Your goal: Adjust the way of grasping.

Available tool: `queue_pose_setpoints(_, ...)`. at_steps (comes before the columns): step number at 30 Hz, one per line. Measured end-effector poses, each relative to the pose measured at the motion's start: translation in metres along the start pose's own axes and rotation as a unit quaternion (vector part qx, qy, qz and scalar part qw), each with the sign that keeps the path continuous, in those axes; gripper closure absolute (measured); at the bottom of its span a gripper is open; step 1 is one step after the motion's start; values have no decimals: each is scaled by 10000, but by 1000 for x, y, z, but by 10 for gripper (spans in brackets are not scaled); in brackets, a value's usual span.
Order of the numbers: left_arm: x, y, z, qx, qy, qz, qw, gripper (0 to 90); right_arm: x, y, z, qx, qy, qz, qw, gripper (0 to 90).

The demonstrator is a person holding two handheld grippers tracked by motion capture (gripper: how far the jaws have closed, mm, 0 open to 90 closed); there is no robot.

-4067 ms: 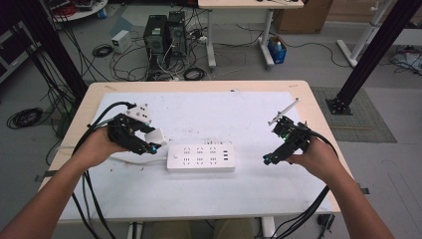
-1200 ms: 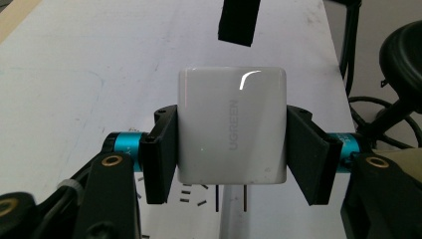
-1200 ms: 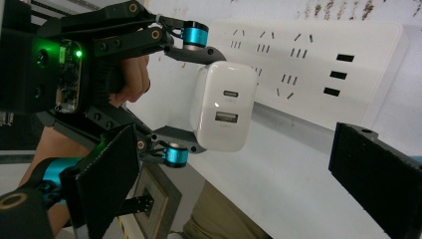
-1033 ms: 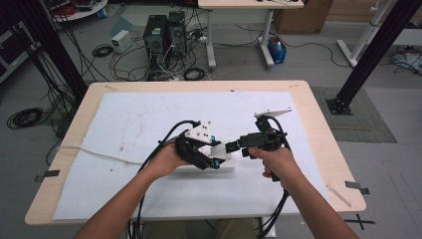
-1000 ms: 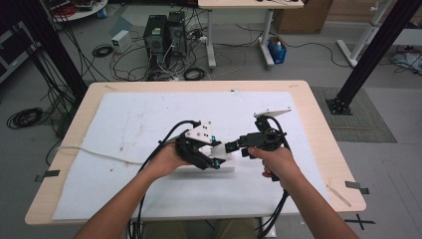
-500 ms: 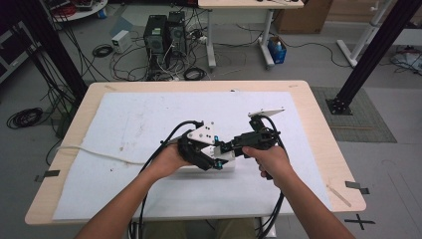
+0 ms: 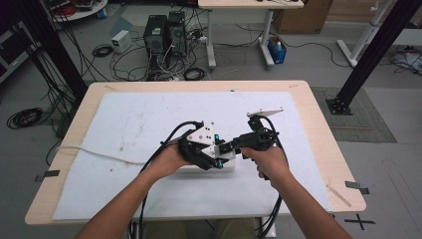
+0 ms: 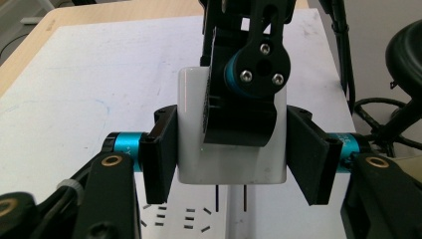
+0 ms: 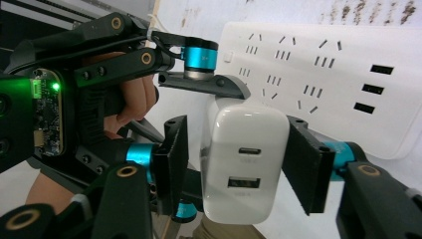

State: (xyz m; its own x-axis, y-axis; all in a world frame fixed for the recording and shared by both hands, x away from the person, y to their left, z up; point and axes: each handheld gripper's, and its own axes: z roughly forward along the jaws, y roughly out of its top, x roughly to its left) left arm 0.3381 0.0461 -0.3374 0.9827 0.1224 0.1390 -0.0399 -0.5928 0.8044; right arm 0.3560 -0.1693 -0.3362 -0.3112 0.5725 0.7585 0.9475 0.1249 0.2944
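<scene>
Left tongs [image 8: 231, 149] pinch the white plastic USB charger block [image 8: 191, 129] by its sides, prongs hanging over the white multi-socket power strip [image 9: 318, 64] on the worktop; right tongs [image 9: 231, 164] straddle its port end, contact unclear – align prongs squarely with one socket, press straight down

**A:** What kind of place is being shown here?

**B:** A lab or workshop, by the looks. Desktop computer towers [image 7: 164, 32] are parked on a grey floor [image 7: 318, 59] amid tangled cables [image 7: 107, 50], and black metal frame posts [image 7: 375, 47] are set around a plain worktable [image 7: 318, 124].
</scene>
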Motion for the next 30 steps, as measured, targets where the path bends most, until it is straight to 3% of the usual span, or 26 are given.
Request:
queue_pose_setpoints(6, -2, 0, -1, -20, 78, 63, 9999, 425, -4, -1, 0, -59, 119, 74, 9999, 598)
queue_pose_setpoints(13, -6, 2, 0, 84, 242, 266, 9993, 423, -8, -2, 1, -136, 243, 113, 9995, 620)
queue_pose_setpoints(14, -5, 2, 1, 98, 155, 170, 9997, 415, -9, -2, 2, -128, 238, 97, 9996, 623)
queue_pose_setpoints(15, -4, 2, 1, 70, 76, -24, 9999, 363, -8, -2, 2, -123, 171, 49, 9998, 623)
queue_pose_setpoints(17, -3, 1, 1, 149, 91, -194, 9997, 234, -8, -3, 2, -162, 124, -87, 9998, 623)
queue_pose_setpoints(22, 2, -4, -5, 287, 109, -442, 9986, 169, -11, -2, -5, -283, 73, -294, 9991, 623)
queue_pose_setpoints(23, 5, -7, -10, 379, 65, -647, 9972, 169, -12, -2, -6, -274, 26, -330, 9991, 623)
queue_pose_setpoints(25, 8, -11, -15, 478, 69, -798, 9956, 169, -13, -3, -9, -249, 21, -398, 9989, 624)
queue_pose_setpoints(27, 10, -15, -21, 688, 63, -922, 9933, 169, -14, -3, -12, -267, 21, -527, 9983, 623)
queue_pose_setpoints(28, 10, -15, -21, 688, 63, -922, 9933, 169, -14, -3, -12, -267, 21, -527, 9983, 623)
queue_pose_setpoints(29, 10, -18, -26, 954, 85, -1020, 9902, 169, -13, -3, -17, -265, -14, -673, 9974, 623)
queue_pose_setpoints(30, 10, -18, -26, 954, 85, -1020, 9902, 169, -12, -3, -20, -236, -86, -797, 9965, 623)
